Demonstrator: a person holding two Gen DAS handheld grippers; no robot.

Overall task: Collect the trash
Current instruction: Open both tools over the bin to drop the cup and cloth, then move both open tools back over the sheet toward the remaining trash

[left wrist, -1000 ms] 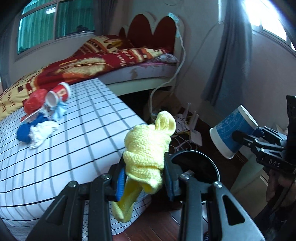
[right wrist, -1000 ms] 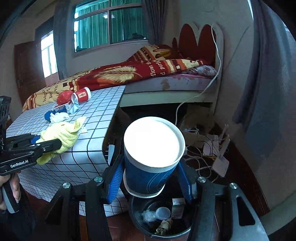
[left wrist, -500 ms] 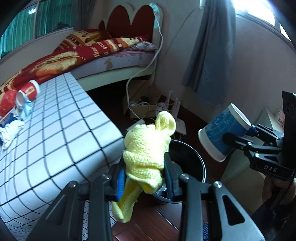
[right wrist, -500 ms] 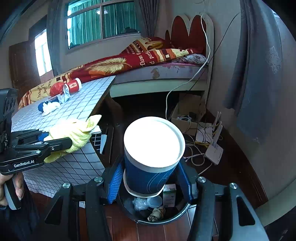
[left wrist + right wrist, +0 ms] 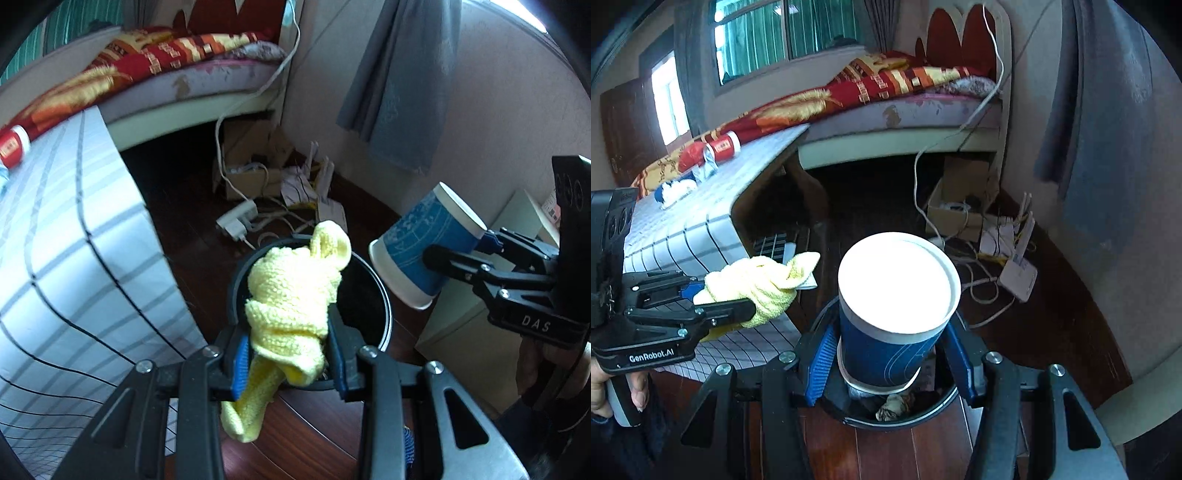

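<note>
- Left wrist view: the left gripper (image 5: 288, 363) is clamping a yellow knitted cloth (image 5: 291, 299), jaws narrow around its bunched middle, one tail hanging down at near left; the black bin (image 5: 382, 295) is lying just beyond and below the tips, so the cloth is sitting over its near-left rim; the bin's inside is showing only as darkness
- Same view, right side: the right gripper (image 5: 476, 247) is holding a blue paper cup (image 5: 424, 254) tilted, its mouth toward the far right, over the bin's right rim
- Right wrist view: the right gripper (image 5: 892, 354) is gripping the cup (image 5: 897, 314) at half width, its long axis pointing away from the camera; the bin (image 5: 942, 404) is lying straight below, mostly hidden, with crumpled scraps showing
- Same view: the left gripper (image 5: 750, 297) is hanging left of the bin, so the cup appears closer to dropping in; more trash (image 5: 713, 153) is lying on the checked table (image 5: 698, 225) at far left
</note>
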